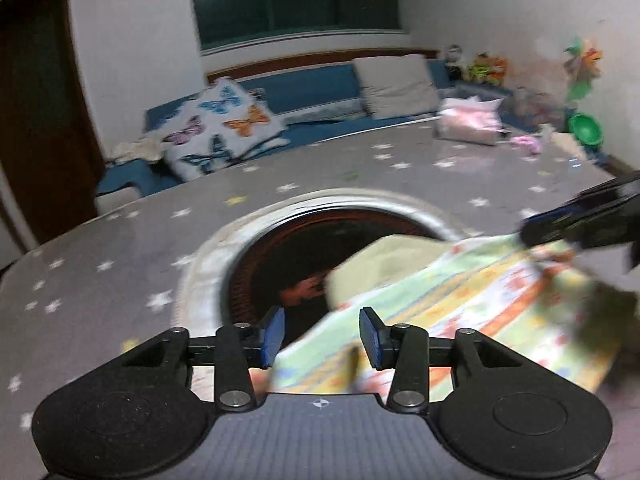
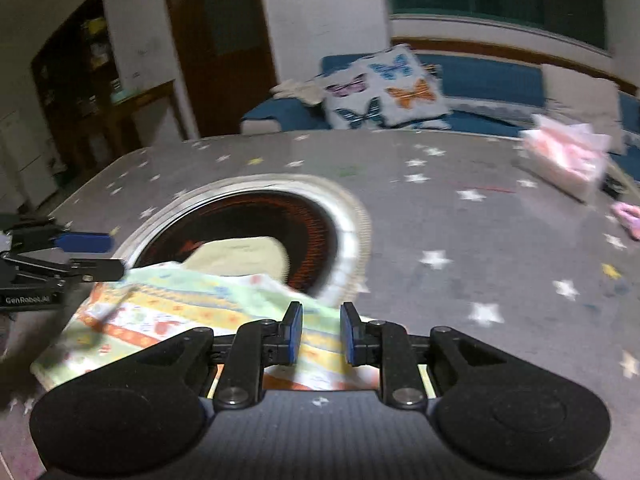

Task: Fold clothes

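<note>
A small garment (image 1: 472, 300) with pale green, yellow and orange stripes and a plain cream part lies on the grey star-print table, partly over a round dark opening (image 1: 304, 248). It also shows in the right wrist view (image 2: 208, 308). My left gripper (image 1: 322, 338) is open, its fingers on either side of the garment's near edge. My right gripper (image 2: 321, 334) is open with a narrower gap, over the garment's near right corner. Each gripper shows in the other's view: the right one at the garment's far right edge (image 1: 580, 224), the left one at its left edge (image 2: 84, 256). The frames are blurred.
The round opening (image 2: 240, 232) has a silvery ribbed rim. A pink tissue pack (image 1: 468, 120) and a small pink item (image 2: 628, 216) lie on the far side of the table. Behind it are a blue sofa with a butterfly cushion (image 1: 224, 128), toys and a wooden door.
</note>
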Demonstrator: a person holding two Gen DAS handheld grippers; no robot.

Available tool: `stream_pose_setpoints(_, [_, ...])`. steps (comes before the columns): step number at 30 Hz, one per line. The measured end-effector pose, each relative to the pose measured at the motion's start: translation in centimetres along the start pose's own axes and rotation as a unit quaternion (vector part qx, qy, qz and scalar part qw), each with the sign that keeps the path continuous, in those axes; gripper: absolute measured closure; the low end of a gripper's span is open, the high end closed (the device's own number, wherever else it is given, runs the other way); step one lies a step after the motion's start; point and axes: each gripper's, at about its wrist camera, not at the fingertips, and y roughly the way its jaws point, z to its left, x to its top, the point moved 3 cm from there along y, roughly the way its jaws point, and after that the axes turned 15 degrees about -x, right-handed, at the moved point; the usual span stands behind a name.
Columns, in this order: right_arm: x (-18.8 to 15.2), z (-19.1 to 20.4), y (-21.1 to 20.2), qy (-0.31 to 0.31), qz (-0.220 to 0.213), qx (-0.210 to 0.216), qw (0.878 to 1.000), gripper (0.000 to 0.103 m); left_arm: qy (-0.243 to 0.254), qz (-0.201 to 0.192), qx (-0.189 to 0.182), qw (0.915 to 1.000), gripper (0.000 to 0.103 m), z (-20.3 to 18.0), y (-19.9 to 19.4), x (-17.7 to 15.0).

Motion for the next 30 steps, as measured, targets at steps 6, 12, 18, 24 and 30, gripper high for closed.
stream_pose_setpoints(6, [0.3,1.4,3.5,-0.003,0.023,-0.012,1.000,0.084,0.018,0.023,-0.028,0.9992,0.069,-1.8,3.3,0.4])
stream_pose_setpoints(12, [0.5,-0.1,2.9,0.014,0.021,-0.026,0.999,0.083,0.016,0.039,-0.027,0.9987,0.069,-1.4,4.5,0.0])
stream_pose_setpoints(18, [-0.2,0.9,0.1,-0.029,0.015,-0.005,0.999,0.083,0.024,0.025,-0.041,0.9986,0.069,-2.9,4.4,0.8])
stream_pose_setpoints(24, [-2.5,0.7,-0.8,-0.065,0.029,-0.028,0.997,0.085,0.041,0.038,-0.032,0.9979,0.067,-3.5,5.5,-0.4])
stream_pose_setpoints(30, [-2.8,-0.3,-2.9,-0.050,0.013,-0.040,0.998,0.084,0.051,0.028,-0.036,0.9977,0.068,-4.6,3.4,-0.7])
